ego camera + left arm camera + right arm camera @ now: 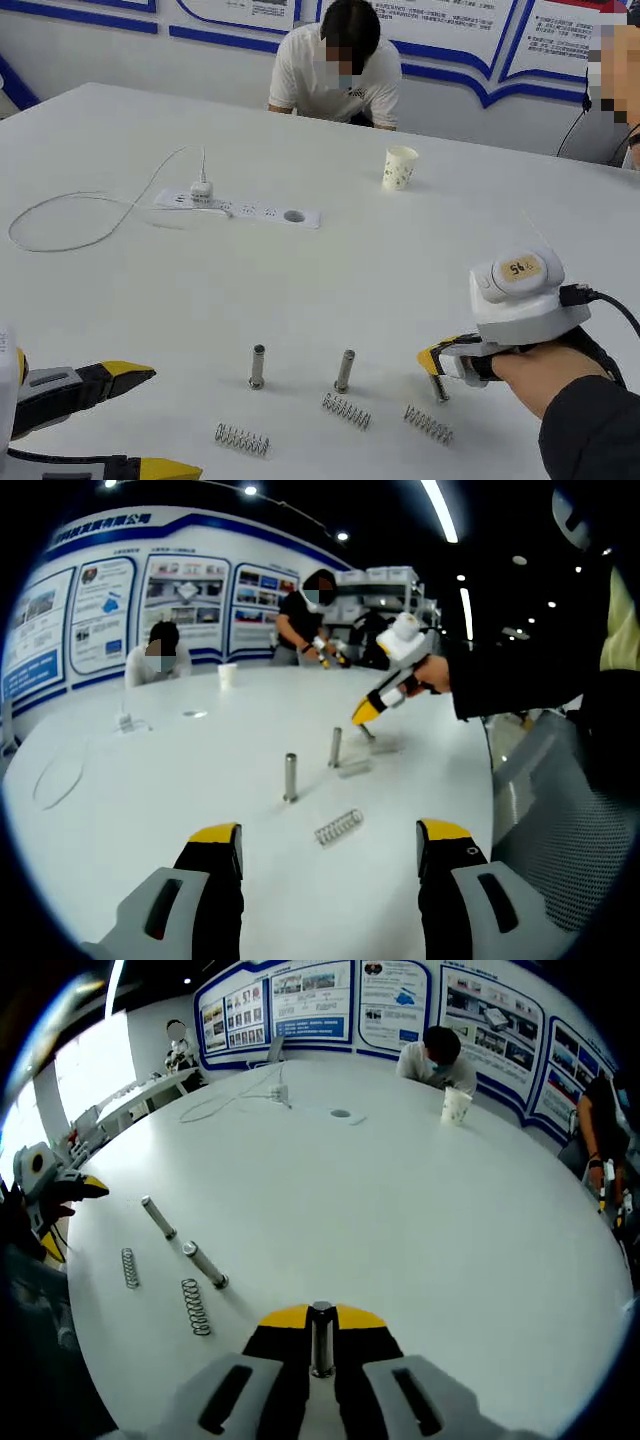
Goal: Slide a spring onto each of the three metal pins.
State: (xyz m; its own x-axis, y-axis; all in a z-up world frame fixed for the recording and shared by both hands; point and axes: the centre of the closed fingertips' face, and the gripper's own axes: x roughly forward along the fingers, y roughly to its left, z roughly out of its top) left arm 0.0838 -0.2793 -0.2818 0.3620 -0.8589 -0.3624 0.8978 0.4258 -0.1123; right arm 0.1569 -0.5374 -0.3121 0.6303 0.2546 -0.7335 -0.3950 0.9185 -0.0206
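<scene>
Three short metal pins stand in a row near the table's front edge: the left pin (257, 366), the middle pin (344, 371) and the right pin (438, 387). My right gripper (436, 362) is shut on the right pin (320, 1345), whose shaft rises between the yellow tips. Three springs lie flat in front of the pins: left spring (241, 439), middle spring (346, 410), right spring (428, 424). My left gripper (160, 420) is open at the bottom left, holding nothing, with the left spring (339, 826) a little ahead of it.
A white power strip (240, 208) with a plugged charger and a looping cable (60, 215) lies mid-table. A paper cup (399, 167) stands farther back. One person (338, 70) sits at the far edge and another at the right edge.
</scene>
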